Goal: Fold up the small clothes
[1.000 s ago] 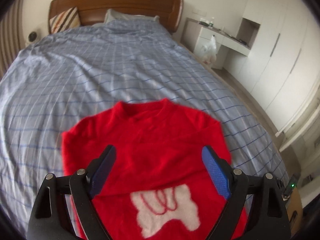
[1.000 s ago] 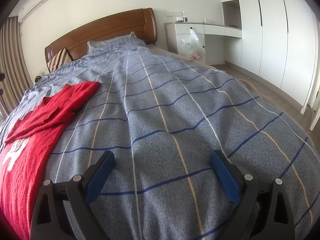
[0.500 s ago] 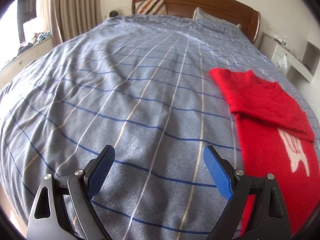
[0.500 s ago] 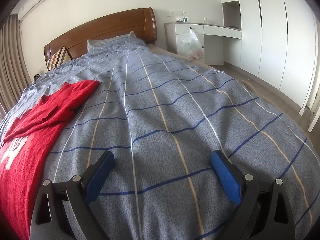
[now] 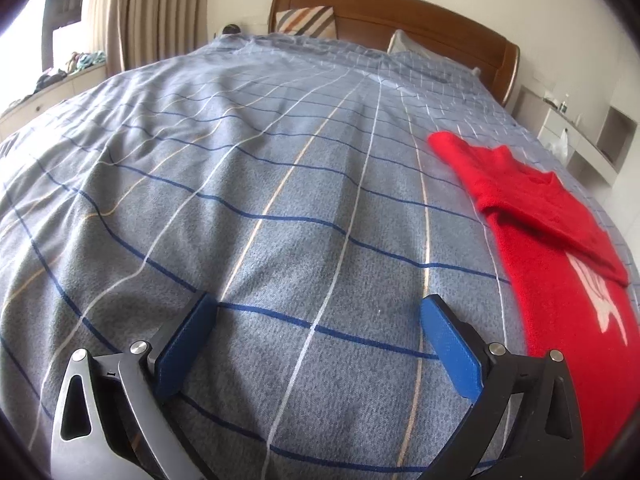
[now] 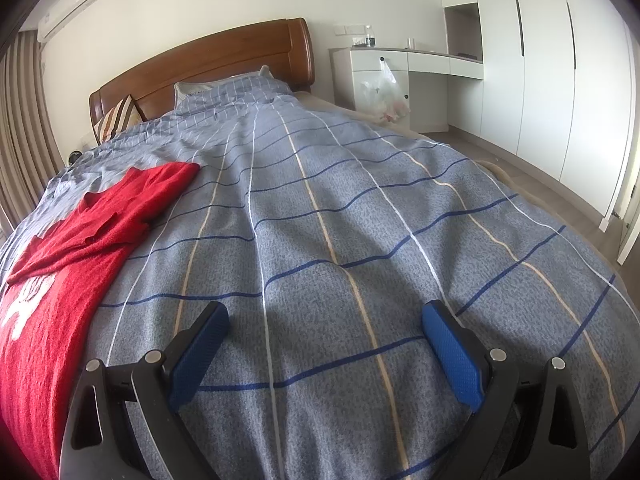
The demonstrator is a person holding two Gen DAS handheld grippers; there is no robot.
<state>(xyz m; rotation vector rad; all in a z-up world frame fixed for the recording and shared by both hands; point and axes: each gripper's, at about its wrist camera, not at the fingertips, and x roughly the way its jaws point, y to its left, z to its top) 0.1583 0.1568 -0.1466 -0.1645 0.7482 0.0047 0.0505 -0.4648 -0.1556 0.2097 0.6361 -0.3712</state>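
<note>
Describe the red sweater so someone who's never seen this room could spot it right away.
Start at the big bed with the wooden headboard and blue-grey checked cover. The red sweater lies flat on that cover, sleeves folded in. It is the only red thing there, with a white motif on it.

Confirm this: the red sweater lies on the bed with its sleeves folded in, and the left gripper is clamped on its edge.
Not quite. The sweater does lie on the bed with its sleeves folded in, but the left gripper holds nothing: its jaws are opening over bare bedspread, with the sweater off to its right. The left wrist view shows it.
</note>
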